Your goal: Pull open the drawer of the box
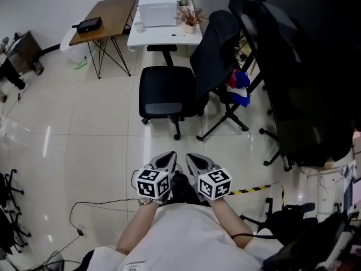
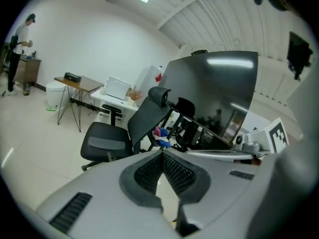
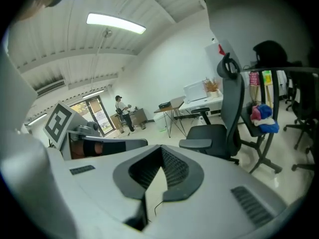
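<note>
A white box-like unit [image 1: 158, 5] stands on a white desk [image 1: 141, 37] at the far side of the room; I cannot make out a drawer on it. My left gripper [image 1: 168, 156] and right gripper [image 1: 189, 157] are held side by side close to my body, above the tiled floor, far from that desk. In the left gripper view the left gripper [image 2: 162, 154] has its jaws shut with nothing between them. In the right gripper view the right gripper [image 3: 160, 150] also shows its tips meeting, empty. Both point towards a black office chair [image 1: 168, 91].
A second black chair [image 1: 221, 49] draped with blue and pink cloth [image 1: 239, 87] stands to the right. A wooden table [image 1: 110, 14] is at the back left and dark furniture [image 1: 307, 83] along the right. A cable [image 1: 96, 204] and striped tape [image 1: 254, 189] lie on the floor. A person [image 2: 20, 49] stands far off.
</note>
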Tool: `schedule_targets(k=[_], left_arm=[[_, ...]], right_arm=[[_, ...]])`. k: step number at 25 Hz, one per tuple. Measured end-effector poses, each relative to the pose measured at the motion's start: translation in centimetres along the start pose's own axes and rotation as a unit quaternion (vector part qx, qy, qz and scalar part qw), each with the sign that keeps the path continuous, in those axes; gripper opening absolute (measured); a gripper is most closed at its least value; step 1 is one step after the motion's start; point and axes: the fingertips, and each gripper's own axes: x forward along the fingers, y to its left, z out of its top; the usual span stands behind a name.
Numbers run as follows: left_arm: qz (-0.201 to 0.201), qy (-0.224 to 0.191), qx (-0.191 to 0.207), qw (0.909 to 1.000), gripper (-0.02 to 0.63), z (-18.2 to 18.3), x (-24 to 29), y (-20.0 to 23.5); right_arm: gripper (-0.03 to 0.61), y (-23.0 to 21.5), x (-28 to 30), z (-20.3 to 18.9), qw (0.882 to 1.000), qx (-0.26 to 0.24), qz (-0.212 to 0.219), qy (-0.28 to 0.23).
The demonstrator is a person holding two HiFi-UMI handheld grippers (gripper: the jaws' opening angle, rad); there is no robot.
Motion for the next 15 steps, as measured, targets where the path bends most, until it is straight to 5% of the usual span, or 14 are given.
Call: schedule_targets(k=[15], left_arm=[[0.076,-0.038,-0.004,0.9964,0.003,9.0,4.3,7.5]], right_arm=[[-0.012,-2.9,10.6,8.9,0.996,-0.033,0.081,0.01]])
